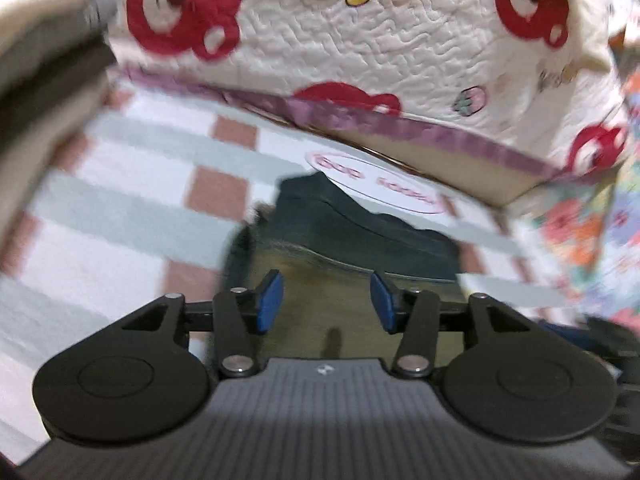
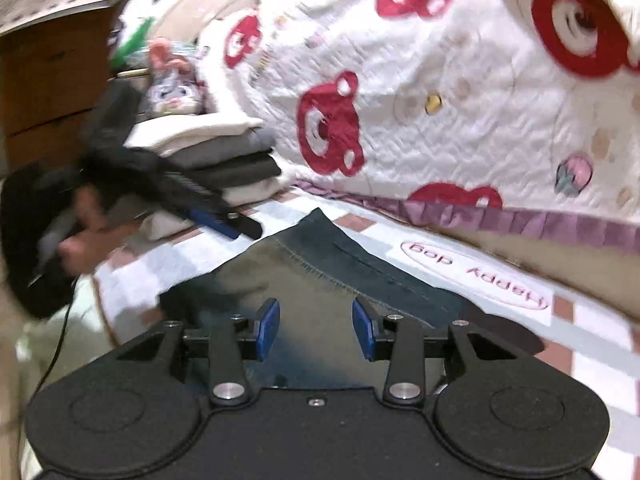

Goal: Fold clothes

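Right wrist view: my right hand-held gripper (image 2: 315,328) hovers, fingers apart, over jeans (image 2: 320,256) lying on the bed (image 2: 560,344). Left hand-held gripper (image 1: 326,300), far left, also gapes, empty.

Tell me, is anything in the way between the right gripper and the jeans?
No, nothing visible is. The right gripper is open, and the jeans lie on the checked sheet right ahead of it. The stack of folded clothes sits off to the side.
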### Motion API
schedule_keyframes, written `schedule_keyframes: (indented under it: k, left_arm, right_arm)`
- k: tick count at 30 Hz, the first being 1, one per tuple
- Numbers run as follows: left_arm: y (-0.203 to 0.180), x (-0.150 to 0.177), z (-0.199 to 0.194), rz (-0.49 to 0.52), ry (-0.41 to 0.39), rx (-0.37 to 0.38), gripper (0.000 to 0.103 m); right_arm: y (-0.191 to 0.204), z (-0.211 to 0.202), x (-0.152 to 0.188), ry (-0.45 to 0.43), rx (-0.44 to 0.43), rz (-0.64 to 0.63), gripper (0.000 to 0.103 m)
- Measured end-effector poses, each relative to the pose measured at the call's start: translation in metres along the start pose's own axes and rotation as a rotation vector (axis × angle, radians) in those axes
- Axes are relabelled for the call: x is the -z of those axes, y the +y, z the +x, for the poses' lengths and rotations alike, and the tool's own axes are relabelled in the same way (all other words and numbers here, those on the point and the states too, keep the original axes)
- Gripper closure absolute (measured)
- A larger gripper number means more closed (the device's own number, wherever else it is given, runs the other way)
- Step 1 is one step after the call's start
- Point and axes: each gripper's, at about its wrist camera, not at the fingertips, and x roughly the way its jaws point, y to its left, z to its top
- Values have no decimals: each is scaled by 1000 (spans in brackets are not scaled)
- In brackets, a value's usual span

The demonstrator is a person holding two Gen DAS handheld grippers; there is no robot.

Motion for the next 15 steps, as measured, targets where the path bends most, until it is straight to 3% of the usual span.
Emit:
schedule_keyframes:
  k: [2, 4, 7, 12, 15]
  left_arm:
    - [8, 8, 5, -83, 69, 39, 51]
    - [18, 28, 14, -142, 166, 4, 52]
    - [10, 42, 6, -80, 163, -32, 53]
    - [-10, 48, -2, 58, 157, -109, 52]
    - [-16, 48, -1, 110, 149, -135, 51]
  right_arm:
    - [-4, 18, -1, 35, 4, 12, 57]
    - [-7, 35, -2, 69, 9, 24, 56]
    - [-12, 59, -2, 114, 16, 44, 56]
    - [-16, 34, 19, 53, -7, 145, 56]
    - [-20, 25, 25, 48, -37, 124, 56]
